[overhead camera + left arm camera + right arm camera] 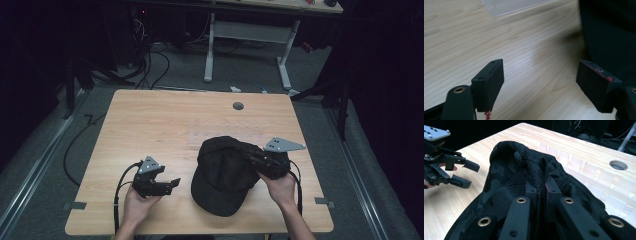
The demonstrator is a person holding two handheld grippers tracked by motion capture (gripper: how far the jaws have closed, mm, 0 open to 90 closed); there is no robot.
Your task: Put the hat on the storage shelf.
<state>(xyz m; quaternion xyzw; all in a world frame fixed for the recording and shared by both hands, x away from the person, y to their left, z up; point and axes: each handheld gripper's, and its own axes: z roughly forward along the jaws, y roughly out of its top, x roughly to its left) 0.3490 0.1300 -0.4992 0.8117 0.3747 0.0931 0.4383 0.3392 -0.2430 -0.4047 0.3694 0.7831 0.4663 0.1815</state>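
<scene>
A black mesh cap [223, 175] lies on the wooden table [165, 125], brim toward the front edge. My right gripper [255, 156] is shut on a pinched fold of the cap's crown [541, 173], at the cap's right side. My left gripper [172, 183] is open just left of the brim, held low over the table with nothing between its jaws. In the left gripper view the cap's dark fabric [609, 32] sits to the right, beyond the right fingertip [596, 82]. The left gripper [466, 173] also appears far left in the right gripper view, jaws apart.
A round cable hole [238, 106] sits near the table's far edge. Strips of clear tape [584, 167] cross the table beyond the cap. Behind the table are a white desk frame [247, 45] and cables on the floor [150, 65].
</scene>
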